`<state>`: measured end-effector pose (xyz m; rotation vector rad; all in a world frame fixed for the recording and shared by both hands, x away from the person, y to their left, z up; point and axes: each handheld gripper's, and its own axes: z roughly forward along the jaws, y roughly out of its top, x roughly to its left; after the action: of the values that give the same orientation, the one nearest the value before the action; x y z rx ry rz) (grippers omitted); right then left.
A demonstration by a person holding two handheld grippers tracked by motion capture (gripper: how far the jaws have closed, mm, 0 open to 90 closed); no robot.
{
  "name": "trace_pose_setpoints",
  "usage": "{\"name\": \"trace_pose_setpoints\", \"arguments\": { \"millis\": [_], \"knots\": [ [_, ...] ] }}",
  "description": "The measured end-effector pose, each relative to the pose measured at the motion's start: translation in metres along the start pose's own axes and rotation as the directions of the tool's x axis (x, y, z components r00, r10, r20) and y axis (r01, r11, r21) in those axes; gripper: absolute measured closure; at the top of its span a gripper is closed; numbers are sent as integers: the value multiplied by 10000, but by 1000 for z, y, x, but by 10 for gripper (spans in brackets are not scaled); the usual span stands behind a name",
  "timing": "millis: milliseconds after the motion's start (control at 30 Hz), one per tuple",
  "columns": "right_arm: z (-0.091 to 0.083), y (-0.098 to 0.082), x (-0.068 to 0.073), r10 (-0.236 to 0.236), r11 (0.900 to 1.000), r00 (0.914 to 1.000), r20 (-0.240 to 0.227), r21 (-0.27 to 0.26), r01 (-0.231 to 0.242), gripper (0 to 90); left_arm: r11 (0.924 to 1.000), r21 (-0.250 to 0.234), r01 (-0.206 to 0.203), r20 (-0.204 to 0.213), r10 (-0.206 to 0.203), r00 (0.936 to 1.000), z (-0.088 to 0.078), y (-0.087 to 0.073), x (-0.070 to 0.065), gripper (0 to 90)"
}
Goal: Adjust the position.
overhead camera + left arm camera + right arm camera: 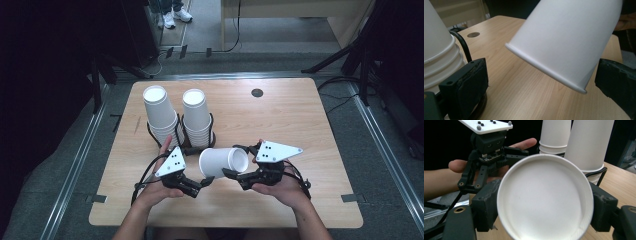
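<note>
A white paper cup lies on its side above the wooden table, between my two grippers. My right gripper is shut on its base end; in the right gripper view the cup's round recessed bottom sits between the black pads. My left gripper stands open. In the left gripper view the cup's rolled rim hangs between its wide-apart pads and touches neither. The left gripper and its hand also appear behind the cup in the right gripper view.
Two tall stacks of upturned white cups stand in black wire holders at the table's back left, just behind the left hand. A round dark grommet sits near the far edge. A person's shoes are on the floor beyond.
</note>
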<state>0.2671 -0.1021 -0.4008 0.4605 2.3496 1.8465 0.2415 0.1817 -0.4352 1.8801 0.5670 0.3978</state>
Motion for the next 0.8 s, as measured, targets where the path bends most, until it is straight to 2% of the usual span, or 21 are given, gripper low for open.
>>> {"name": "trace_pose_setpoints", "arguments": {
  "millis": [267, 500, 567, 600, 667, 800],
  "knots": [
    [-3, 1, -2, 54, 9998, 10000, 43, -199, -53, 244, 9978, -333, 576, 108, -573, 9983, -3, -3, 7, 0],
    [-8, 3, -4, 147, 9990, 9995, 266, -422, -136, 246, 9957, -383, 845, 270, -835, 9961, 0, -6, 8, 0],
    [-9, 3, -5, 206, 9984, 9994, 277, -523, -191, 246, 9939, -477, 999, 420, -979, 9943, 1, -7, 7, 0],
    [-10, 3, -5, 218, 9982, 9994, 275, -561, -203, 246, 9912, -571, 1198, 583, -1165, 9915, 3, -8, 7, 0],
    [-10, 4, -5, 252, 9978, 9993, 282, -620, -234, 246, 9908, -569, 1228, 591, -1194, 9911, 4, -8, 7, 0],
    [-11, 5, -3, 243, 9970, 9995, 205, -745, -227, 247, 9861, -612, 1542, 757, -1494, 9859, 10, -12, 6, 0]
  ]
}}
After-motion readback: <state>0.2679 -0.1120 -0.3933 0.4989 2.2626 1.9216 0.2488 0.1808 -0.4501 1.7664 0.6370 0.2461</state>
